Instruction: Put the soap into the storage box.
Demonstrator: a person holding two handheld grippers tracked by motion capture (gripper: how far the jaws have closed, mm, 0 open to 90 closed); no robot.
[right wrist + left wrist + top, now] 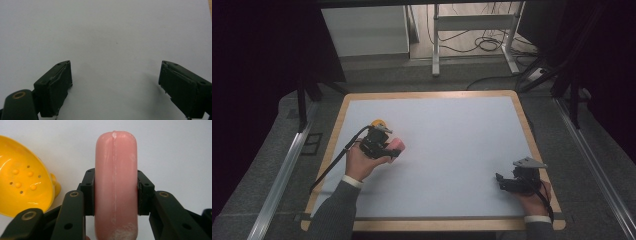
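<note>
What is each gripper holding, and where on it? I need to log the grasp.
The left gripper clamps the pink soap across its narrow sides, near mid-length. The right gripper is open, holding nothing.

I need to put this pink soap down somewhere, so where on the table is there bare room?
Bare: the white mat from the pink soap across to the right claw, plus the whole far half. Crowded: beside the left claw, where the yellow soap dish sits close behind it.

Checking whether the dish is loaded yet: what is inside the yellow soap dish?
The visible part of the yellow soap dish holds nothing: bare bumps and drain holes. Its lower edge is hidden behind the left gripper, whose jaws clamp the pink soap bar beside it.
</note>
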